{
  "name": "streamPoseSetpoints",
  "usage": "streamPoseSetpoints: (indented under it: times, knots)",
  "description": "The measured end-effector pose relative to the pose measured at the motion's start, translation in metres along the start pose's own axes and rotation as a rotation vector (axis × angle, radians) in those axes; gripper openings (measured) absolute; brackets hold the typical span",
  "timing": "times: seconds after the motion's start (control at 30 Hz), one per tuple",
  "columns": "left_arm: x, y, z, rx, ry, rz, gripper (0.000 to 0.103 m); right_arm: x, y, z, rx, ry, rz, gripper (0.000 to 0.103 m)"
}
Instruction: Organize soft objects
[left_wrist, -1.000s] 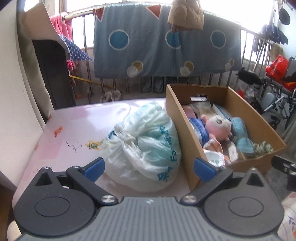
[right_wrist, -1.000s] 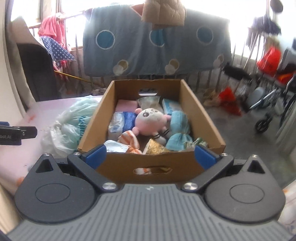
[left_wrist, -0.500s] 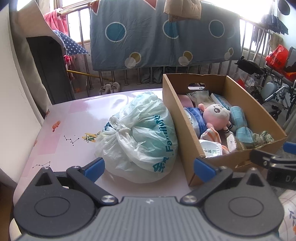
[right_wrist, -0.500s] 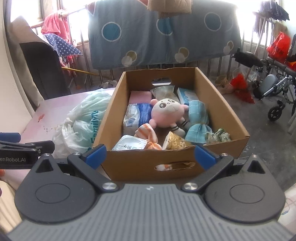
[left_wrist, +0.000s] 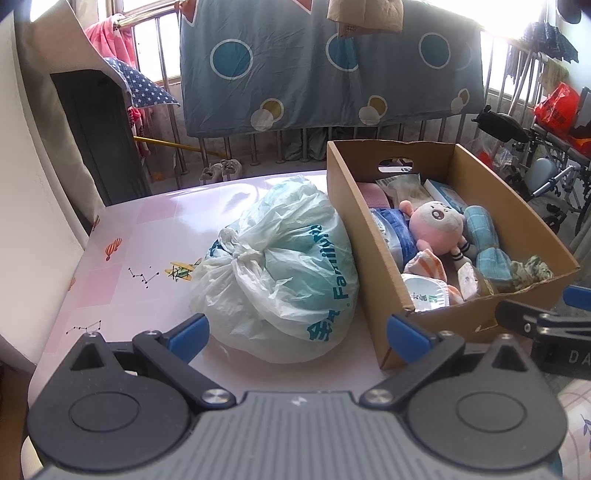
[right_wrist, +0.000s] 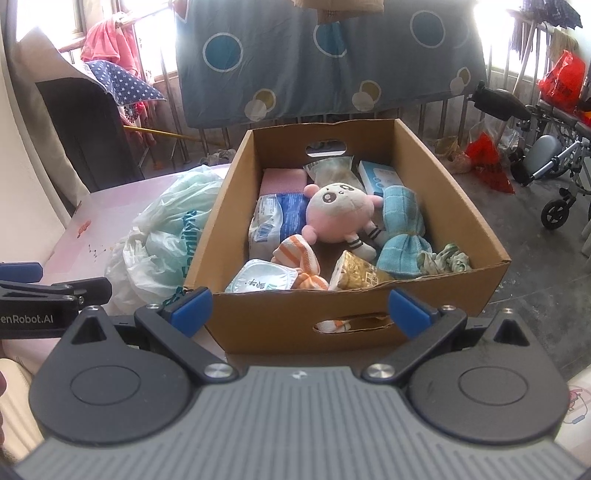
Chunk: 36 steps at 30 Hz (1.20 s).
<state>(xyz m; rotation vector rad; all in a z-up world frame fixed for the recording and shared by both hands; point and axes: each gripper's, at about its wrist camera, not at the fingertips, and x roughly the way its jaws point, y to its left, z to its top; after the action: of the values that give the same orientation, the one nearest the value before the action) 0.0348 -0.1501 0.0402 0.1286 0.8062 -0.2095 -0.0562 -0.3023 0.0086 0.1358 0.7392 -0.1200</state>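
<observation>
Soft toys and cloths crowd the cardboard box (right_wrist: 354, 310) just ahead of the right hand-held gripper (right_wrist: 299, 302), spread wide, holding nothing. Better to reach over the near wall for the pink plush (right_wrist: 336, 214). Left hand-held gripper (left_wrist: 297, 328) likewise gaping, empty, facing the tied plastic bag (left_wrist: 288, 266) on the table (left_wrist: 147, 236).

1. The right claw (right_wrist: 299, 308) is spread wide, empty, near the cardboard box (right_wrist: 436, 177).
2. In the box, a pink plush doll (right_wrist: 338, 214) lies mid-box, with a blue cloth (right_wrist: 402, 236) to its right.
3. A knotted plastic bag (right_wrist: 166, 240) touches the box's left wall on the counter (right_wrist: 107, 206).
4. The left claw (right_wrist: 55, 291) shows at the left edge.
</observation>
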Motion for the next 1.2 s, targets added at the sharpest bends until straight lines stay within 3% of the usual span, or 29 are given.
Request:
streamPoseSetpoints:
  times: [1.2]
  knots:
    - [0.001,0.0006,0.0001,-0.013,0.003,-0.006,0.103,-0.0007,0.0014,0.0014,-0.018,0.002,0.015,0.102]
